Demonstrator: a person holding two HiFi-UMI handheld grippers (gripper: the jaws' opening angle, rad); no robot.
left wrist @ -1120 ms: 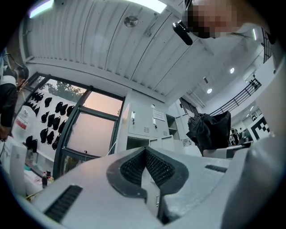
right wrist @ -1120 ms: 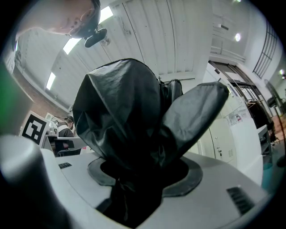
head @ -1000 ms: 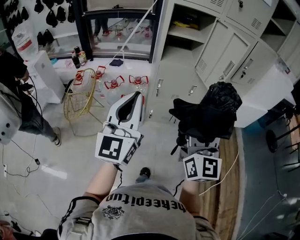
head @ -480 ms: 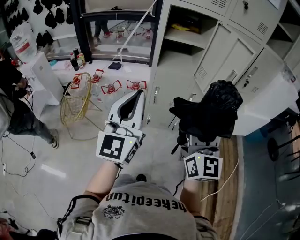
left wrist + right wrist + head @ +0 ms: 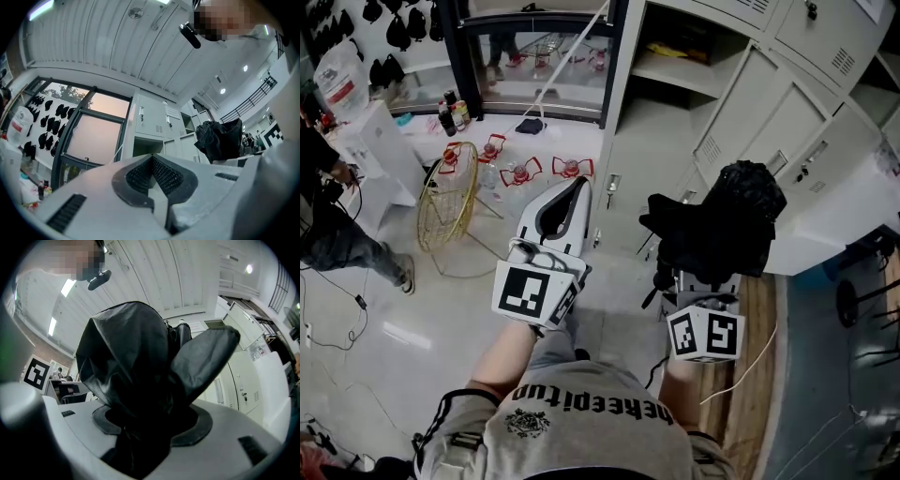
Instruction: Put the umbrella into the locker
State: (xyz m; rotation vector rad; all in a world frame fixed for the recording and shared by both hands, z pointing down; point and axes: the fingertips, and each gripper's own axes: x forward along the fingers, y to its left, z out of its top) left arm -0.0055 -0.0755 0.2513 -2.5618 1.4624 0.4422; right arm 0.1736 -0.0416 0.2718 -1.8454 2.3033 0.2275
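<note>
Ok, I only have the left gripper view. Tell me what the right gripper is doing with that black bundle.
Observer: The right gripper is shut on it. It is the folded black umbrella, and its fabric bulges up out of the jaws.
Operator: Now report the floor on the left side.
Observer: In the head view, a gold wire basket sits on the floor, left of the left gripper.
Operator: Check the shelf of the open locker.
Observer: The open locker has something yellow lying on its shelf. I cannot tell what it is.
</note>
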